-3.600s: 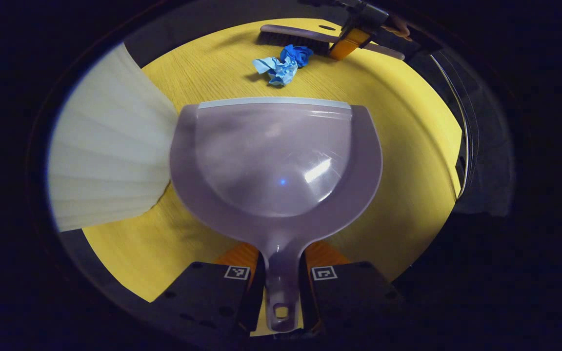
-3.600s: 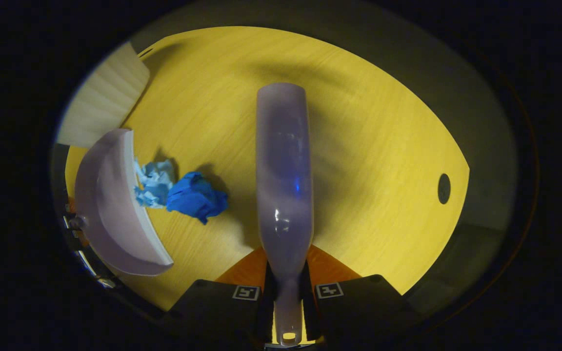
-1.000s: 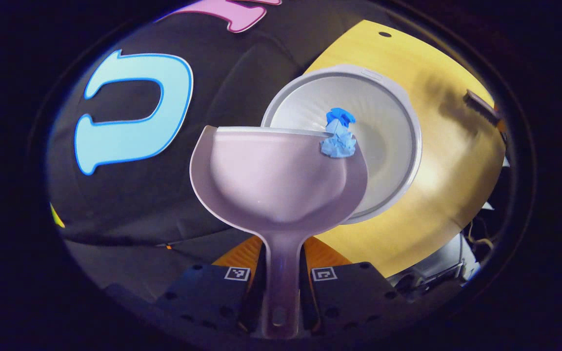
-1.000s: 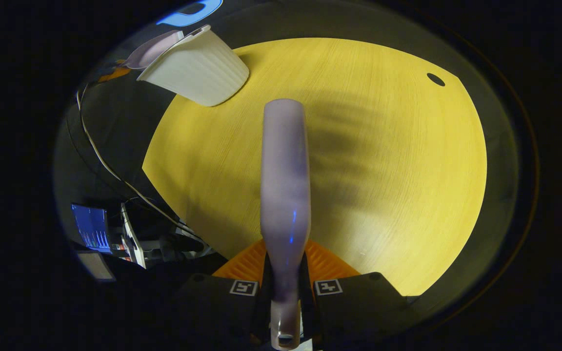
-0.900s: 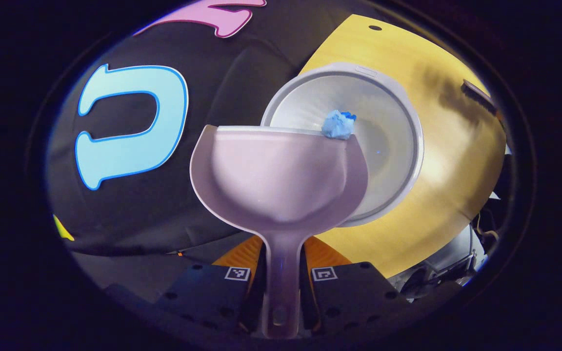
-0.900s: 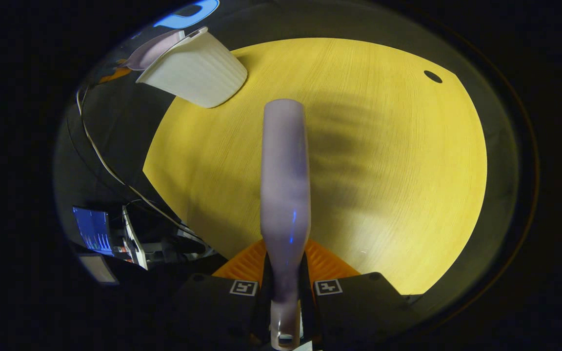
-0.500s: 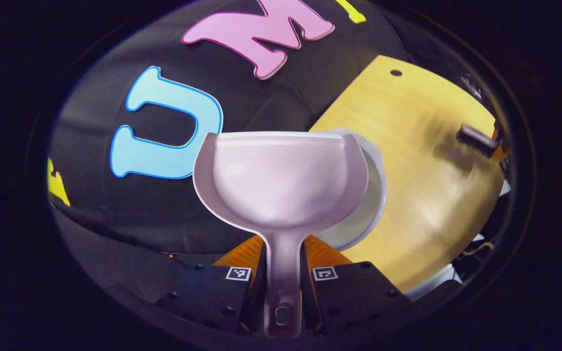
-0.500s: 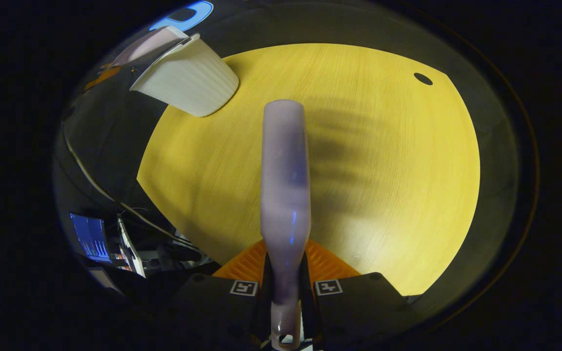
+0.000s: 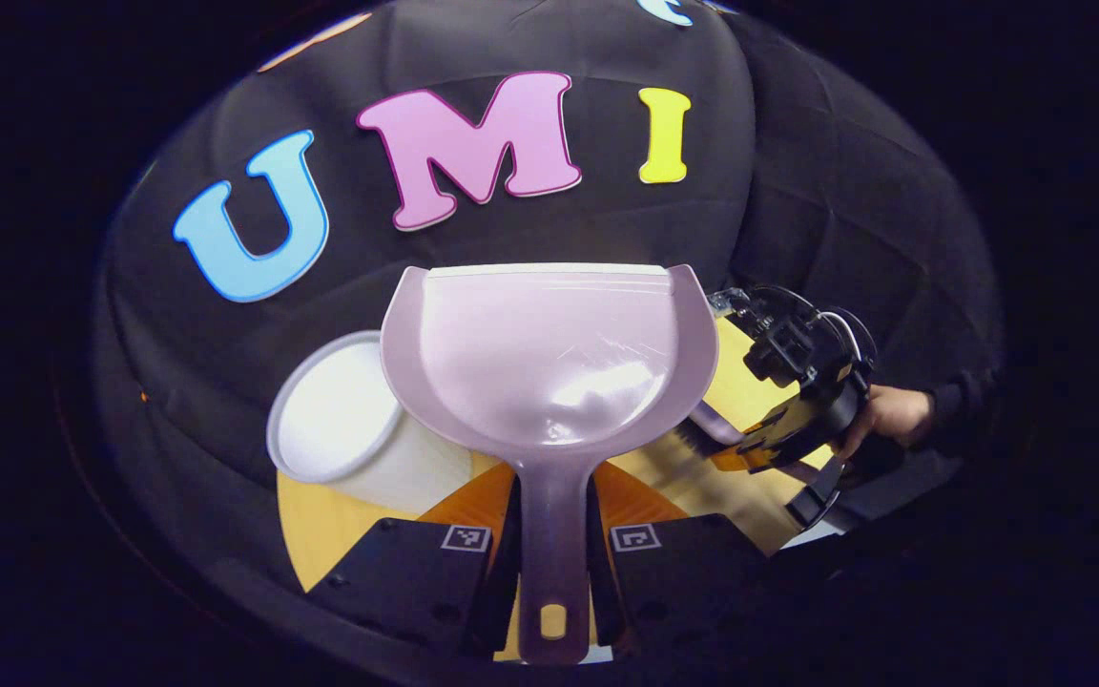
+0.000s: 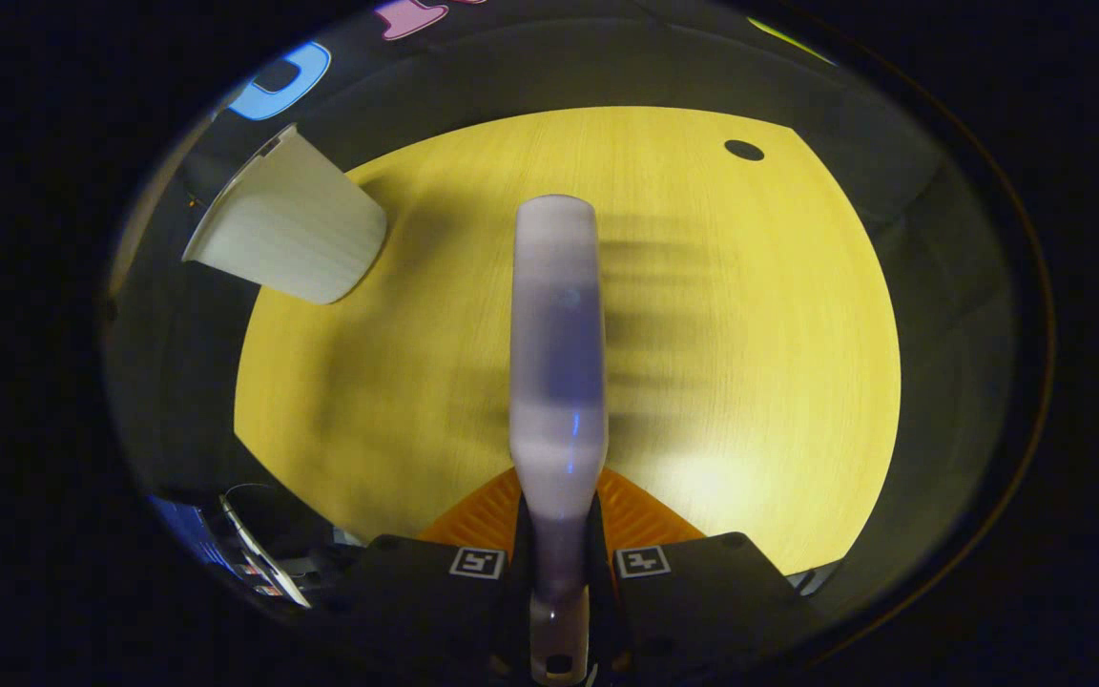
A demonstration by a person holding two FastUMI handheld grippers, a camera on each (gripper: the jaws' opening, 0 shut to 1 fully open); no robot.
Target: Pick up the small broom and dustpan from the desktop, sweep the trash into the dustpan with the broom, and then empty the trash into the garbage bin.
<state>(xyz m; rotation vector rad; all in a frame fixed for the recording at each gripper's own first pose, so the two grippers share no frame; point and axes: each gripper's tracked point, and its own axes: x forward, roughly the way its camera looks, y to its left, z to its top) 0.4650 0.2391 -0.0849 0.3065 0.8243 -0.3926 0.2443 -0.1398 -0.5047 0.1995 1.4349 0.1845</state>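
A: Why does the ribbed white plastic garbage bin [image 9: 340, 434] sit at the yellow wooden desktop [image 10: 759, 315] edge?

B: For easy tipping. The left gripper [image 9: 549, 563] clamps the empty glossy lilac plastic dustpan [image 9: 549, 353] by its handle, held level above.

A: And rightward?

B: The right gripper [image 10: 559, 572] clamps the lilac-backed small broom [image 10: 557, 353] over bare desktop (trash likely binned).

The pale lilac dustpan [image 9: 549, 358], its scoop bare and glossy, is held up by its handle beside the white ribbed garbage bin [image 9: 340, 429] standing on the yellow desktop [image 10: 750, 334], while the matching lilac-backed broom [image 10: 557, 334] hangs over that desktop.
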